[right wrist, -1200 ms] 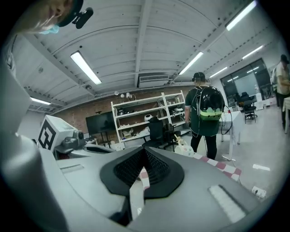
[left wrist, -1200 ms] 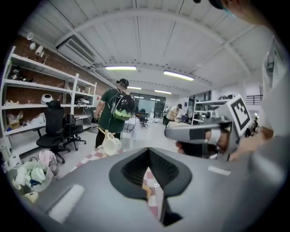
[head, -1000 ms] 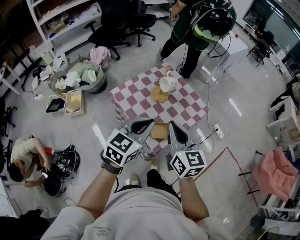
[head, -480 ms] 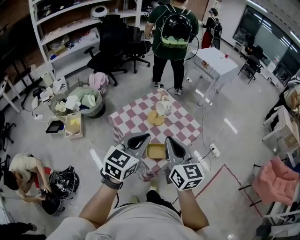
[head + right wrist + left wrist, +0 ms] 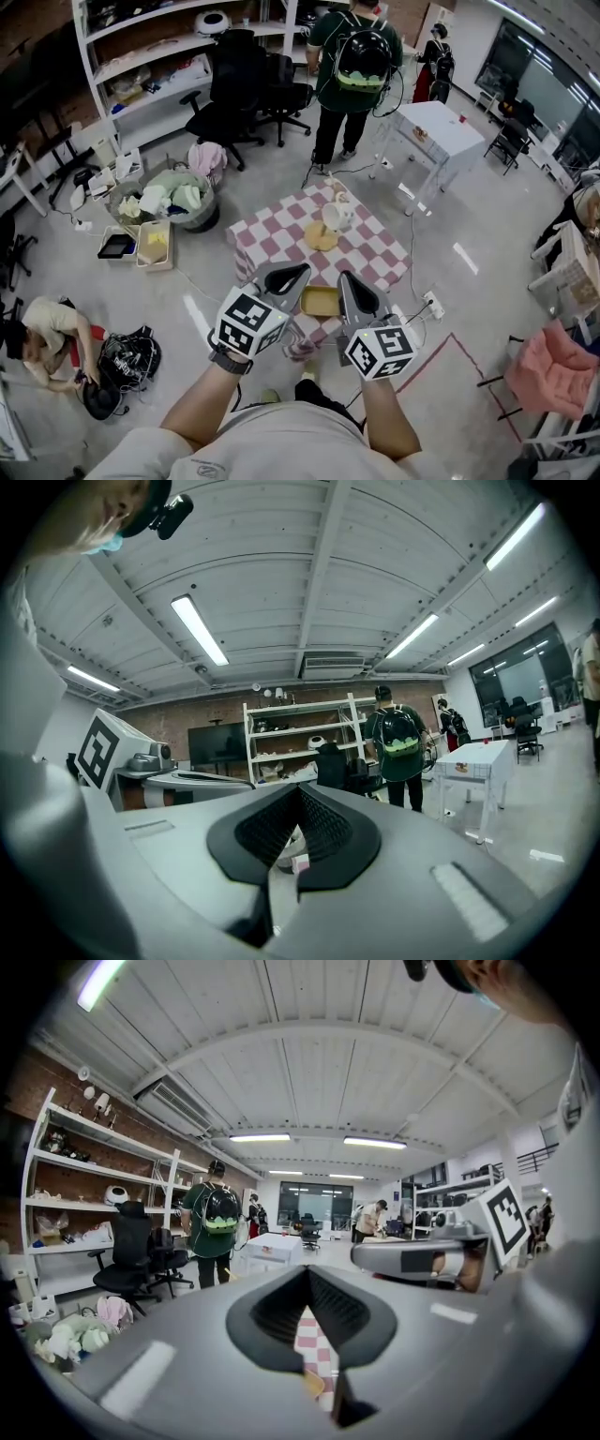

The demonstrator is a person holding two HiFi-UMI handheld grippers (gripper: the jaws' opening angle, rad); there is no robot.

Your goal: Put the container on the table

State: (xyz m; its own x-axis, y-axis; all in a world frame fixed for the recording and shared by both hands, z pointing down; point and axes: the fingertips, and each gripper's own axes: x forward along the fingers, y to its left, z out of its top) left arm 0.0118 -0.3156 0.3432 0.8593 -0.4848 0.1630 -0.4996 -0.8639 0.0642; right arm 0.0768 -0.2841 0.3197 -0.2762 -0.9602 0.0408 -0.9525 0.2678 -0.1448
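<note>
- Below the head camera, the left tongs [image 5: 292, 272] and the right tongs [image 5: 345, 278] are held side by side, their tips pointing away from the person toward the checked surface [image 5: 281, 239].
- Between the two tongs, over the near edge of that surface, shows the container [image 5: 320, 301], a shallow tan tray. It sits beside the bodies of both tongs, not at their tips. Whether it rests on the cloth cannot be told from the head view.
- In the left gripper view, the left tongs [image 5: 307, 1274] are drawn together at the tips and grip nothing. Only a narrow slit lies between the pads, and pink-and-white checked cloth and a small yellowish patch show through it.
- In the right gripper view, the right tongs [image 5: 298, 789] are likewise closed tip to tip and hold nothing. A pale object shows through the slit, too small to identify.
- Farther back on the surface, a white pitcher [image 5: 335, 217] stands on a round wooden board [image 5: 321, 238], well apart from the container.
- Beyond the surface, a person with a green-and-black backpack [image 5: 351, 61] stands facing away.
- To the left, a round basket of clothes [image 5: 173, 197] sits on the floor, and another person [image 5: 42, 328] crouches by a black bag.
</note>
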